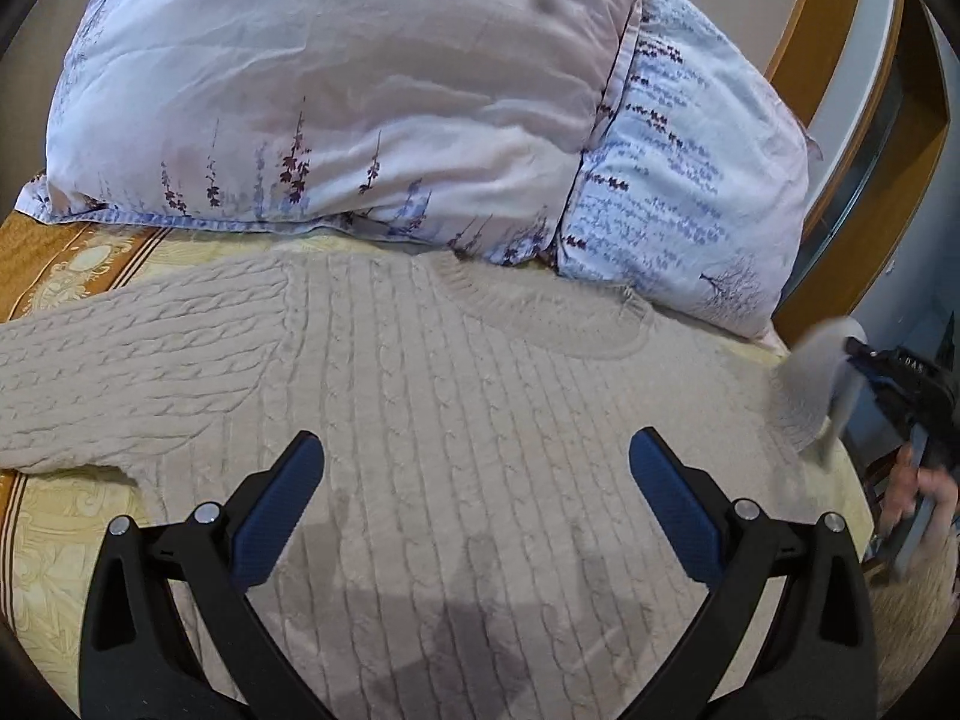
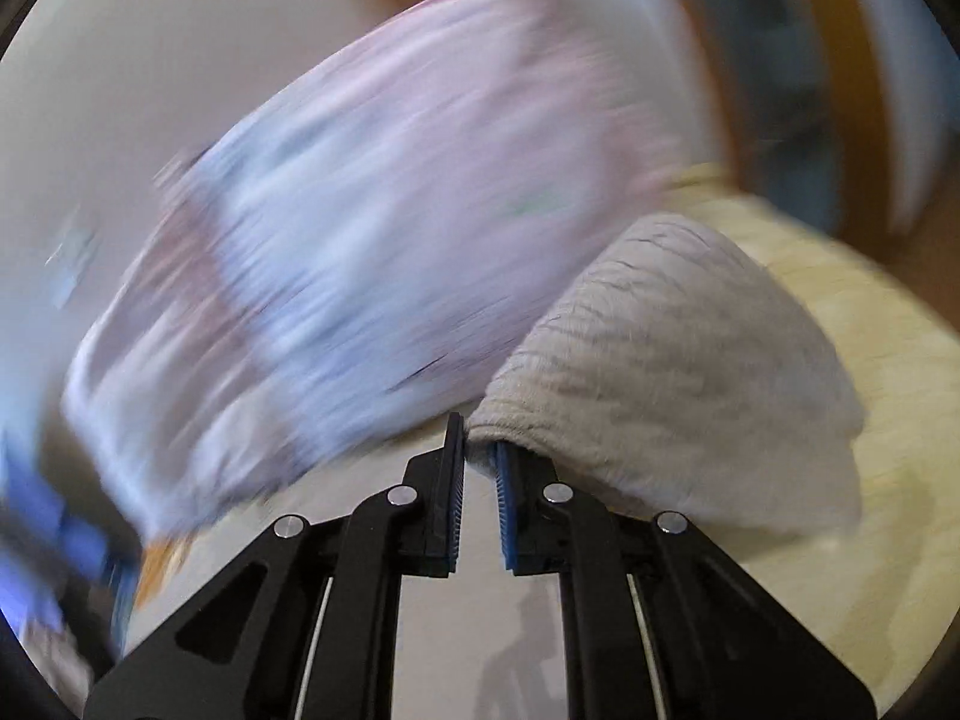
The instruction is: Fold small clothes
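A cream cable-knit sweater (image 1: 456, 408) lies spread flat on the bed, neckline toward the pillows, one sleeve stretched out to the left. My left gripper (image 1: 477, 468) hovers low over its body, open, nothing between its blue pads. At the right edge of that view my right gripper (image 1: 852, 354) is shut on the sweater's other sleeve (image 1: 810, 384) and holds it lifted off the bed. In the right wrist view the jaws (image 2: 479, 450) pinch the sleeve's cuff, and the knit (image 2: 678, 372) drapes off to the right. That view is heavily blurred.
Two floral pillows (image 1: 360, 96) lie stacked just behind the sweater's neckline. The bedspread (image 1: 54, 546) is yellow and patterned. A wooden bed frame (image 1: 822, 30) runs behind the pillows at the right. A person's hand (image 1: 918, 492) holds the right gripper at the bed's right edge.
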The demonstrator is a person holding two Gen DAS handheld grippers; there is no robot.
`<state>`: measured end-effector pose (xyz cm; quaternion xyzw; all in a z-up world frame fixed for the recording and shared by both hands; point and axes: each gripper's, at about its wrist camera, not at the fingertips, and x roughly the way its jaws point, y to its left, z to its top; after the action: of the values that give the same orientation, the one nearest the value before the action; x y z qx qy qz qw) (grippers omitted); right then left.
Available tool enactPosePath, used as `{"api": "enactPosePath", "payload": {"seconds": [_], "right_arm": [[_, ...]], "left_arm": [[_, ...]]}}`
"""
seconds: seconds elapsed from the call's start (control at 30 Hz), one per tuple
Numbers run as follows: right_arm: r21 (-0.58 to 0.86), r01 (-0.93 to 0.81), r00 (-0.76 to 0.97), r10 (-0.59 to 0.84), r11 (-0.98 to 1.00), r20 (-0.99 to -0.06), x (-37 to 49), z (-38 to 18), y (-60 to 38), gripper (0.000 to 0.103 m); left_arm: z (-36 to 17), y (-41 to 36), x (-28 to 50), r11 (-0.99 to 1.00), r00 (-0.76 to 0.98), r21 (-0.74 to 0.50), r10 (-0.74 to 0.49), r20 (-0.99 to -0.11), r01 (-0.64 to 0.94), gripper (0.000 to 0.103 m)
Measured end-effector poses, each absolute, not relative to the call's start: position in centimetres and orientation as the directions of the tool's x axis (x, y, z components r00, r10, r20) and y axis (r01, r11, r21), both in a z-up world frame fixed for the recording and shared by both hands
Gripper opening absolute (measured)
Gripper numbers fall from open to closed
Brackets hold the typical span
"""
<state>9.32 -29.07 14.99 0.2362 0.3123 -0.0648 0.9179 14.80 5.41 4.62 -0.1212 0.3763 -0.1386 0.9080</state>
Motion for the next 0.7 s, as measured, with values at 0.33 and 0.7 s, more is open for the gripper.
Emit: {"api": "enactPosePath", "payload": {"seconds": [0.33, 0.7], "right_arm": [[0.487, 0.215, 0.603, 0.277, 0.846, -0.748, 12.0, 6.9, -21.8, 0.055], [0.492, 0.541, 0.679, -0.009, 0.682, -0.734, 10.0, 8.2, -30.6, 0.031]], "left_arm": [[4.6, 6.1, 14.5, 0.907, 0.67, -0.382, -0.396, -0.627, 0.178, 0.101], [5.0, 9.1, 14.8, 0.872, 0.676, -0.468, -0.433, -0.596, 0.145, 0.101]]}}
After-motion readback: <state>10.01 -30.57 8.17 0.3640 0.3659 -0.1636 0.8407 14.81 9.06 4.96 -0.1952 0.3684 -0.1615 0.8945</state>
